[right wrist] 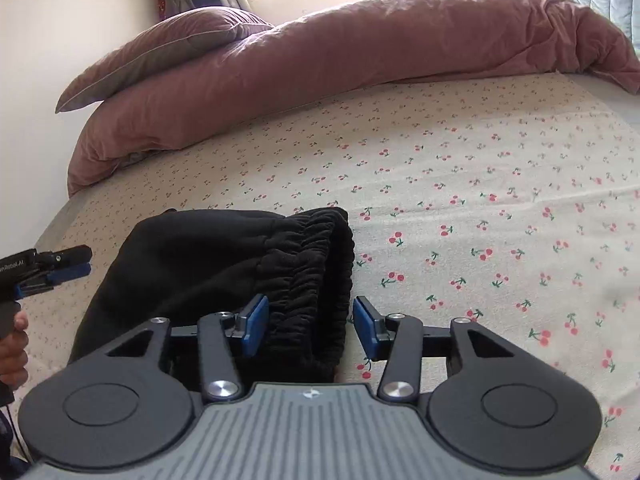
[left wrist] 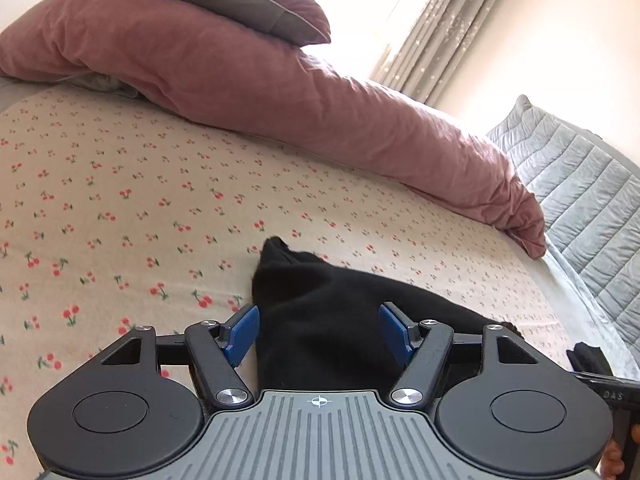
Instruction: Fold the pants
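Bed (right wrist: 460,208) with a cherry-print sheet fills both views, its edges cut off by the fisheye rim. Along its far side lies a bunched dusty-pink duvet (right wrist: 320,60) with a pillow (right wrist: 160,52) on top; a grey quilted cover (left wrist: 580,184) shows beyond it, only partly in view. Black pants (right wrist: 224,272) lie folded on the sheet, elastic waistband toward the right gripper (right wrist: 311,326), their near part hidden behind both gripper bodies. That gripper's fingers (right wrist: 256,326) stand spread, the waistband between them, the right pad clear of the cloth. The left gripper (left wrist: 319,334) hangs over the pants with fingers (left wrist: 242,334) spread; whether the pads touch the fabric is hard to make out.
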